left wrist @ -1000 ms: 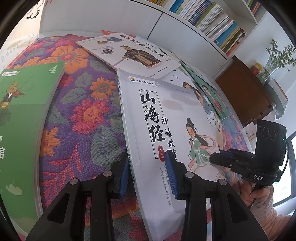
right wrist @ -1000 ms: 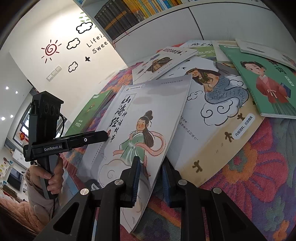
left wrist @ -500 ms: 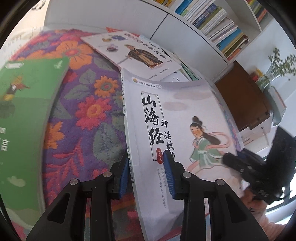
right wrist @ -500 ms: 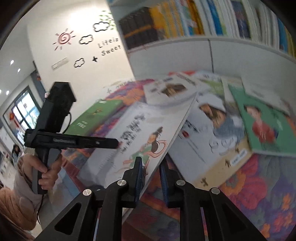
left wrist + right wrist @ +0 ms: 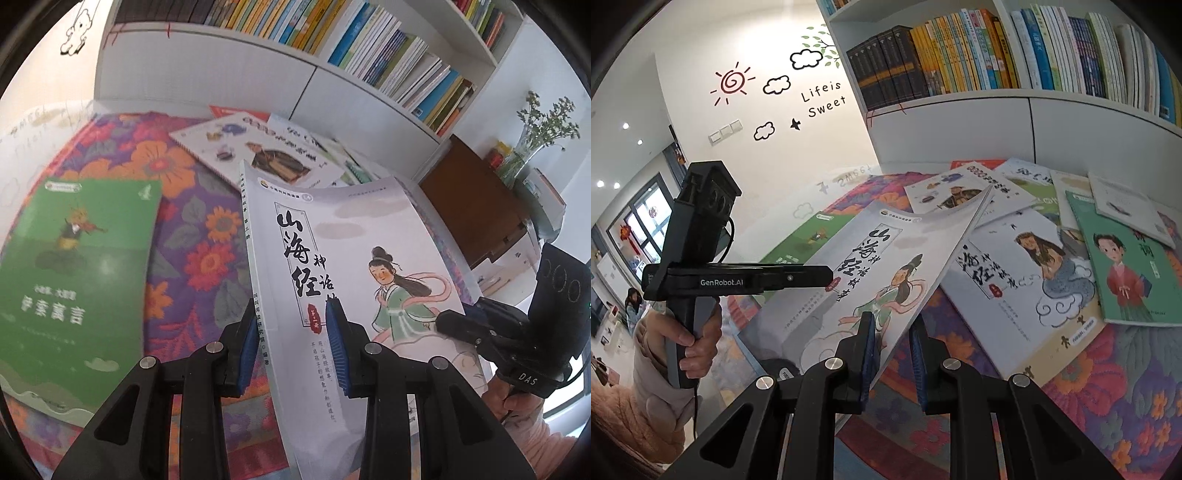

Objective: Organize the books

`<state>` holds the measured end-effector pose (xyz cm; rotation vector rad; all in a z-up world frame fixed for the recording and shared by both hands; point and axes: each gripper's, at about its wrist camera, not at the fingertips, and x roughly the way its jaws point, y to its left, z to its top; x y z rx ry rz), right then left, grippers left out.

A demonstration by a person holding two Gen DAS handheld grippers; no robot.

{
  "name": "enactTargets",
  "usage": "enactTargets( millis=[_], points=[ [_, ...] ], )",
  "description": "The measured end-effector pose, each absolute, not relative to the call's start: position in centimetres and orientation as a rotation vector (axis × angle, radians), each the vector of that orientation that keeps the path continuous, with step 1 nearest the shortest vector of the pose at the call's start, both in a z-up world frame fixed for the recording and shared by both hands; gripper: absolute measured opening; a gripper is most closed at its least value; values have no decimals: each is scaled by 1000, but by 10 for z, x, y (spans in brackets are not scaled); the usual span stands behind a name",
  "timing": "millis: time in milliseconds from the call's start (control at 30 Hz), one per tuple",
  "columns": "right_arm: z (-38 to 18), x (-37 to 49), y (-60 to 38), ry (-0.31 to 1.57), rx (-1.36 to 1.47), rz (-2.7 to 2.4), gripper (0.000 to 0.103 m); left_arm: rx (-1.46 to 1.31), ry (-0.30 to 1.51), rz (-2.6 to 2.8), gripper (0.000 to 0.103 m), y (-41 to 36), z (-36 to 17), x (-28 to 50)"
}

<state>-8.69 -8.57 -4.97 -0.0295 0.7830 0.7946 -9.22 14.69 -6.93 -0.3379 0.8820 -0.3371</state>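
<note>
Firmly between both grippers' fingers [image 5: 337, 341], grey storybook [image 5: 354, 236] (lifted, tilted)

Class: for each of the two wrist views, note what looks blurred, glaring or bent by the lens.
Left wrist view: green book is blurred, the held white book sharp, shelf lines bowed. Right wrist view: mostly sharp, shelf edge curved, dark corners, bright window at left.

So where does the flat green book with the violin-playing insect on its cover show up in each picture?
Left wrist view: green book, far left on the flowered cloth.
Right wrist view: green book, left of centre, mostly hidden behind the lifted white book.
Shared landmark: that white book.
</note>
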Motion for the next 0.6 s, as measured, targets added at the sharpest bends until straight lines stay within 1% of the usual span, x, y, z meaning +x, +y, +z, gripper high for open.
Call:
enactTargets(
  millis=[300,600],
  points=[
    [-26,-91,-64,732,-63,805,18,-327,837,-343,31,167,-54,-92],
    [-10,-79,-29,723,-80,838,18,-280,806,-300,31,199,-35,-89]
  ],
)
